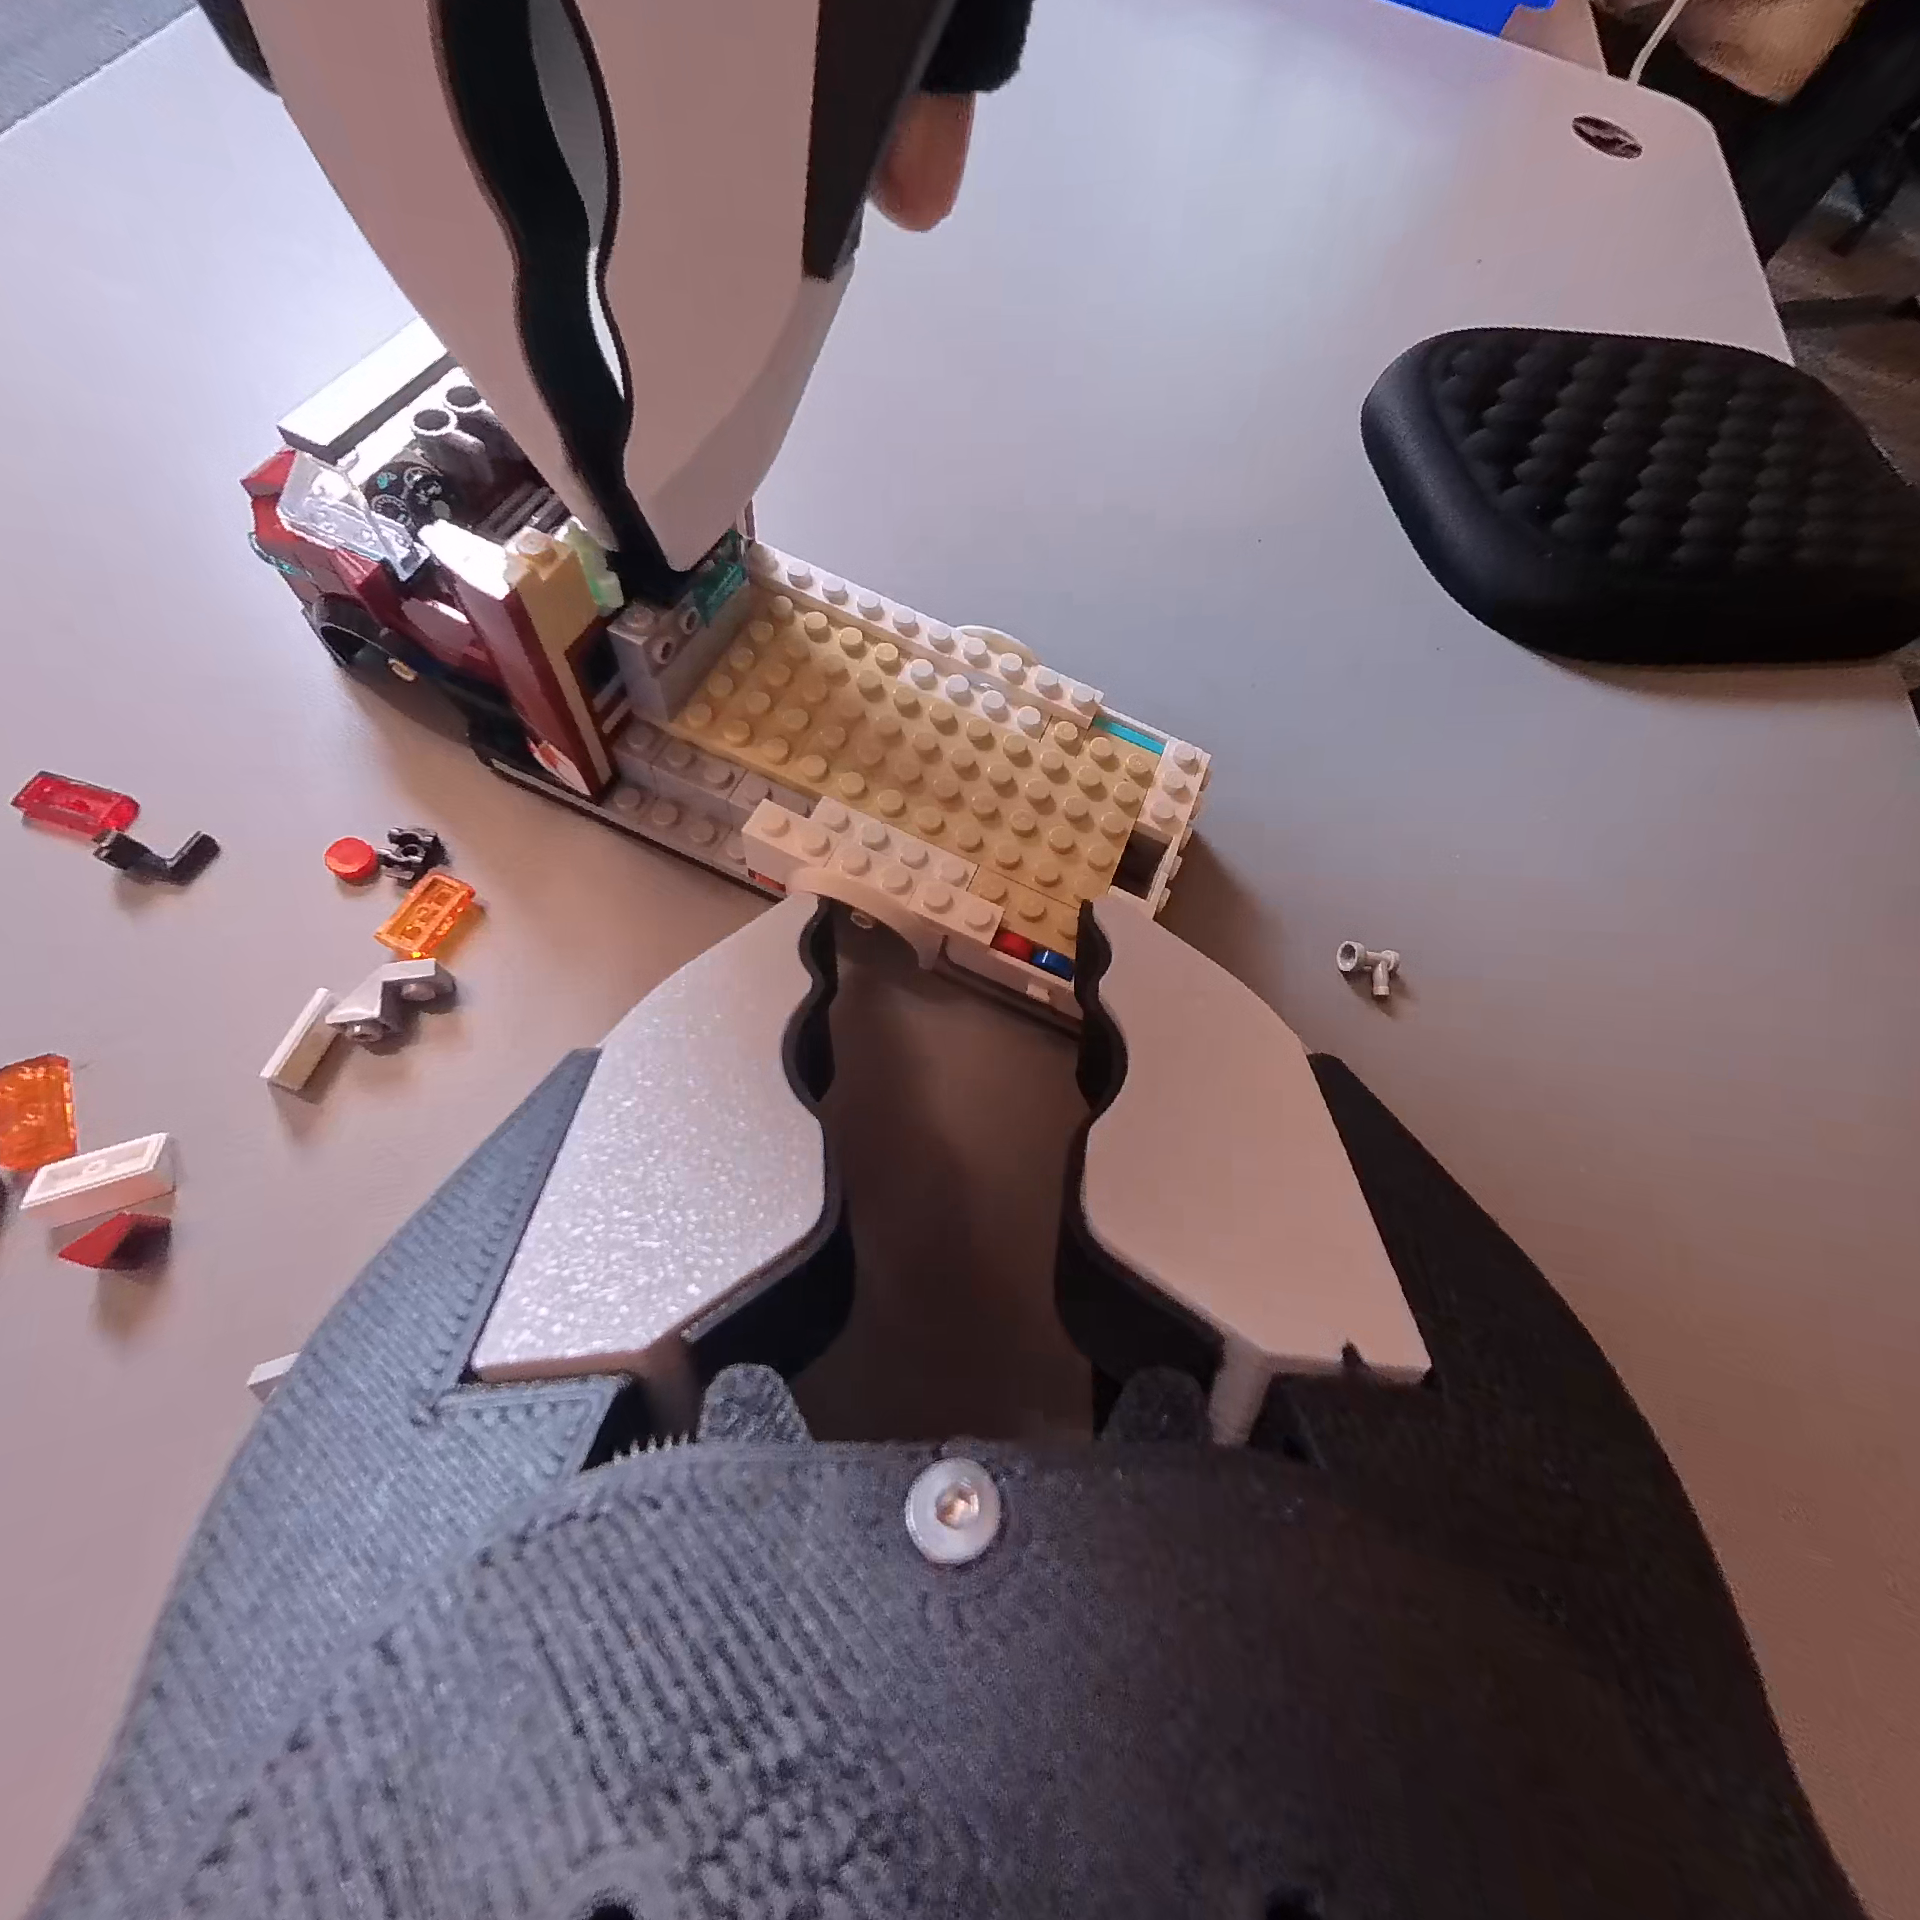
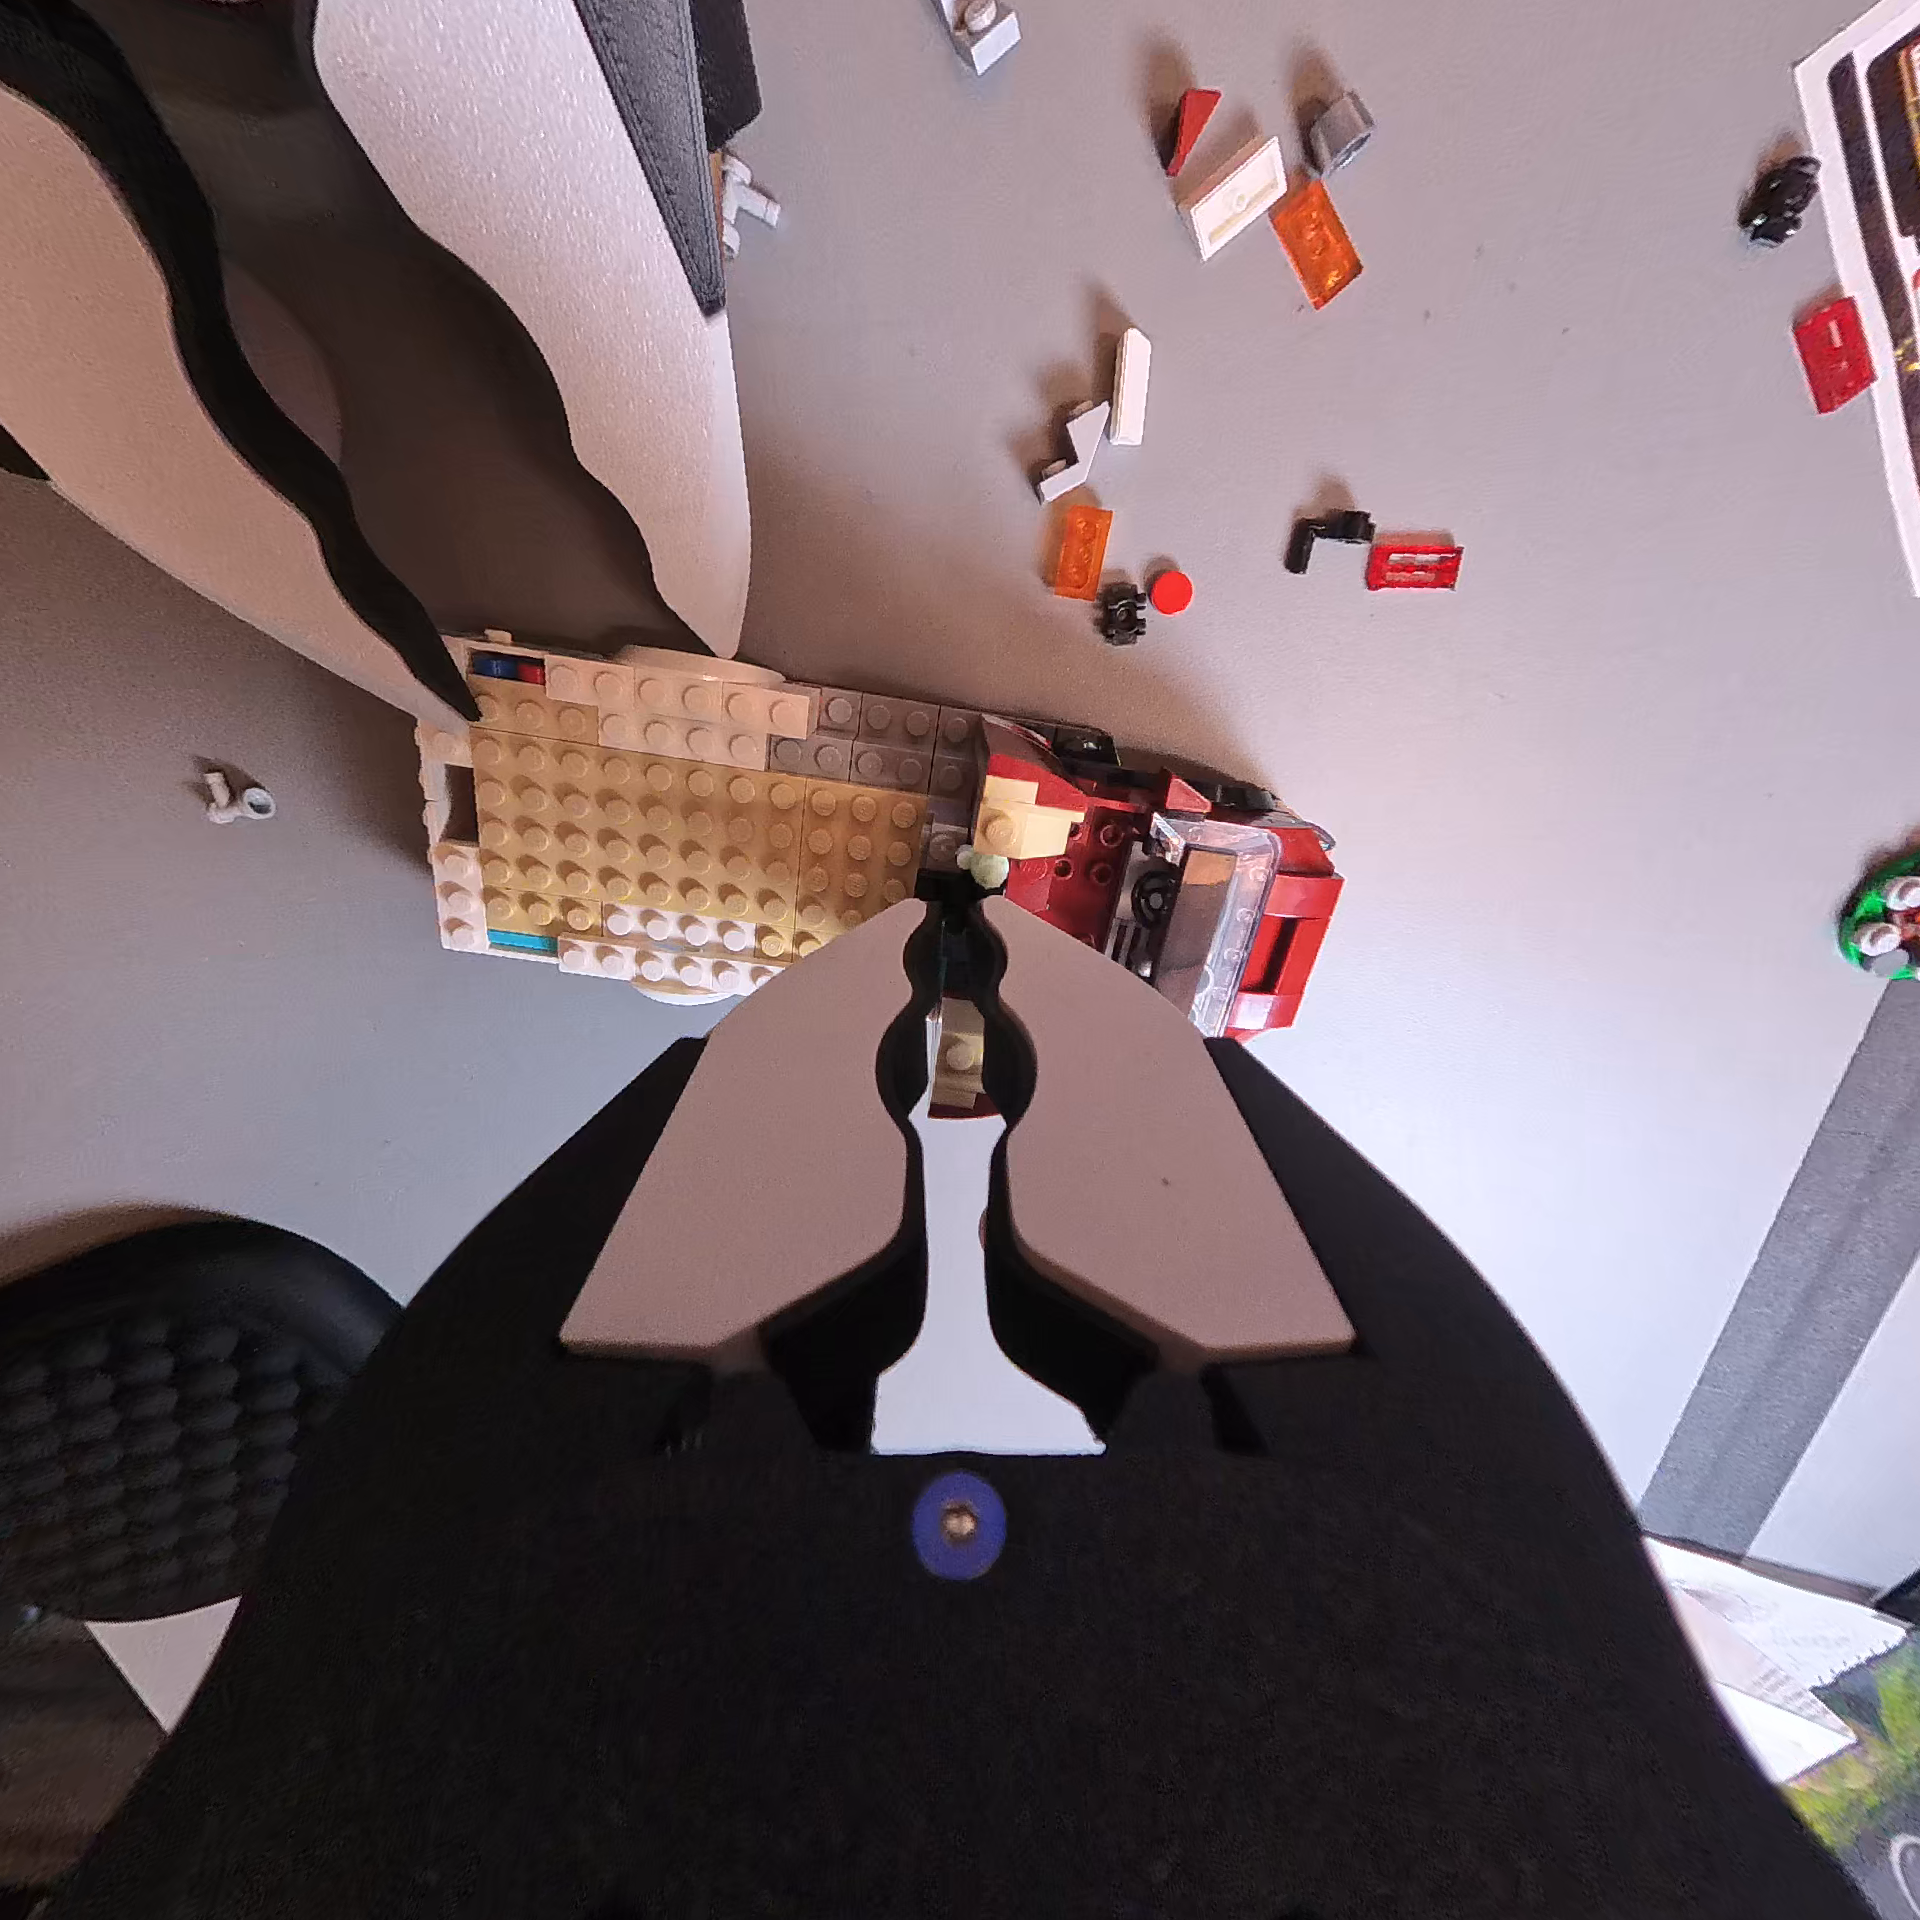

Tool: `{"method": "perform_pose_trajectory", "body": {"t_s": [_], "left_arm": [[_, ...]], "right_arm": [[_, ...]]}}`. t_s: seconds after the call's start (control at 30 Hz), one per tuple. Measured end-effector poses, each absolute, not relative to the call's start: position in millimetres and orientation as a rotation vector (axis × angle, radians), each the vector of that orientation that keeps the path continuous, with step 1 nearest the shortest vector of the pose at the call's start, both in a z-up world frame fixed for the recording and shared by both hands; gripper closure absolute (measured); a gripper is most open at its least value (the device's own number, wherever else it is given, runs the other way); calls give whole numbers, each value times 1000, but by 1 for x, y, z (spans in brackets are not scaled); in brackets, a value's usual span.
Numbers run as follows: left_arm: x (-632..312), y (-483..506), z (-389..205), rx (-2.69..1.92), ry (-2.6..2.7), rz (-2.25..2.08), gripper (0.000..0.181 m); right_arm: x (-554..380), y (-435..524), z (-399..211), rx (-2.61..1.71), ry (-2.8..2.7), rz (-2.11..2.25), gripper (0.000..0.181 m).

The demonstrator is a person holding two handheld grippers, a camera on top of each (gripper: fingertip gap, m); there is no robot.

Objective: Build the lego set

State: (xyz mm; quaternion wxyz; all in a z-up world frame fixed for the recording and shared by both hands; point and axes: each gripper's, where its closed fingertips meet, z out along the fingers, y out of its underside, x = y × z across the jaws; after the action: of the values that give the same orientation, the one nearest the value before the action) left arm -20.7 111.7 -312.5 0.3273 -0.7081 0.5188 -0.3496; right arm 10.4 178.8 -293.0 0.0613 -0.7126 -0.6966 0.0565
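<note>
Truck (image 1: 727,717) of toy bricks, half built, stands on the grey table (image 1: 1351,520), its dark red cab at one end and a tan studded bed (image 1: 914,748) behind. The right gripper (image 1: 649,566) comes down just behind the cab, its fingers nearly closed on what looks like a small green-printed piece (image 1: 722,592), though the tips hide most of it. The left gripper (image 1: 951,935) is spread wide at the rear corner of the bed, one fingertip (image 2: 457,696) touching the edge. Loose pieces lie beside the truck: an orange plate (image 1: 428,914), a red round stud (image 1: 351,860), a white tile (image 1: 99,1179). A small grey piece (image 1: 1369,964) lies apart. A black padded rest (image 1: 1662,488) lies farther off.
</note>
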Motion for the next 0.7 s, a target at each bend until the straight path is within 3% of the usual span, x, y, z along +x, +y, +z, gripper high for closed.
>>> {"method": "perform_pose_trajectory", "body": {"t_s": [0.7], "left_arm": [[-21,111,-313,-1860,1356,-926,138]], "right_arm": [[10,177,-289,-2126,-2033,138,173]]}}
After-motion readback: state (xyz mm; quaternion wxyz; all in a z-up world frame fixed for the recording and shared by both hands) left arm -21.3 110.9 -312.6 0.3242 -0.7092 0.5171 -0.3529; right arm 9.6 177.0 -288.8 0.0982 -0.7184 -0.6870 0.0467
